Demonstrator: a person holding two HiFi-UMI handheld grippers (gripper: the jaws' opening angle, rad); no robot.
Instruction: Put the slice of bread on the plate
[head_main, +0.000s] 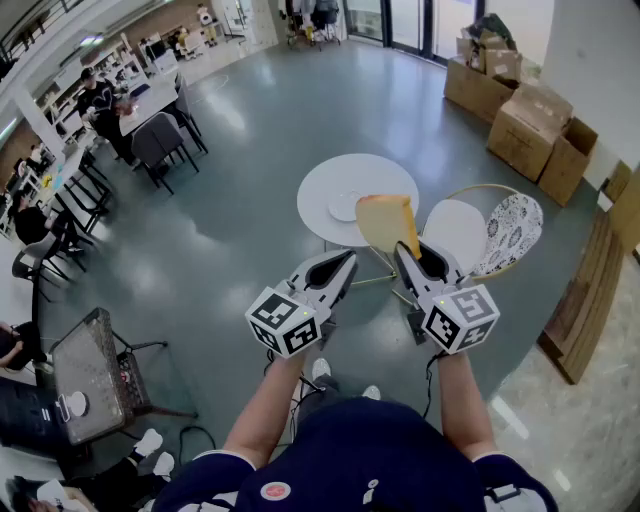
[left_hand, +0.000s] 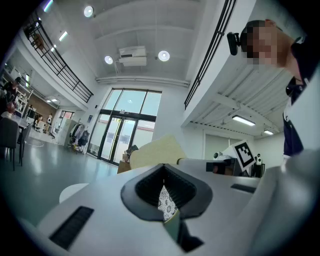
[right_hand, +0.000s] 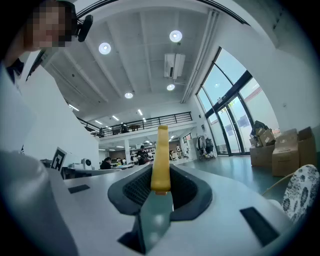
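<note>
A tan slice of bread (head_main: 388, 222) stands on edge in my right gripper (head_main: 405, 250), which is shut on its lower edge. In the right gripper view the bread (right_hand: 161, 157) shows edge-on, rising between the pads of the right gripper (right_hand: 161, 187). A small white plate (head_main: 345, 206) lies on the round white table (head_main: 385, 172) on the floor below, just left of the bread. My left gripper (head_main: 345, 262) hovers beside the right one, shut with nothing in it. In the left gripper view the left gripper (left_hand: 165, 192) shows only a thin slit, and the bread (left_hand: 155, 152) appears behind it.
Right of the table stand a white-seated chair (head_main: 455, 230) and a patterned chair (head_main: 512, 232). Cardboard boxes (head_main: 520, 110) pile up at the far right. Desks with seated people line the left side, and a small grey table (head_main: 90, 375) stands near my left.
</note>
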